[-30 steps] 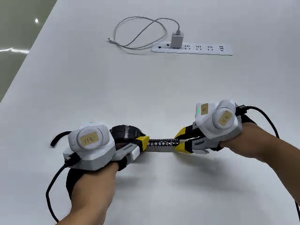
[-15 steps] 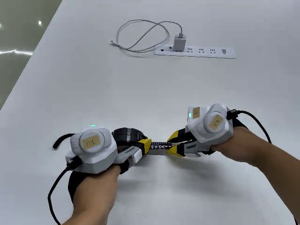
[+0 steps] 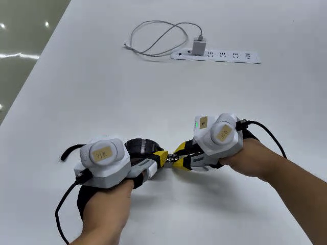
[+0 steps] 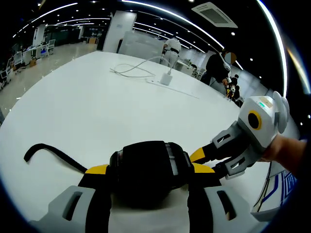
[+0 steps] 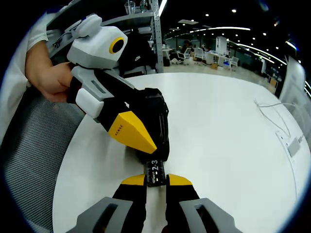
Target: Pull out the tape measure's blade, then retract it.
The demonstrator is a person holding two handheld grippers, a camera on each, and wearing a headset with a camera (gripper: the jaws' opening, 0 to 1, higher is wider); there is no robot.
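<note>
Head view: two grippers low on the white table (image 3: 102, 92). Left gripper (image 3: 156, 154) clamps the one black tape measure (image 3: 138, 146); right gripper (image 3: 179, 156) sits just beside it. Far back: one power strip (image 3: 217, 54), one charger (image 3: 199, 47), one looped cable (image 3: 153, 38). Left gripper view: tape measure wedged between both jaws, one strap (image 4: 48, 153) trailing. Right gripper view: jaws pinch one short blade (image 5: 155, 173), "23" legible.

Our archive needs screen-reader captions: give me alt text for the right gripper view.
The right gripper pinches a short stub of blade, marked 23, close to the black tape measure. The left gripper clamps the tape measure on the white table, a hand behind it.
</note>
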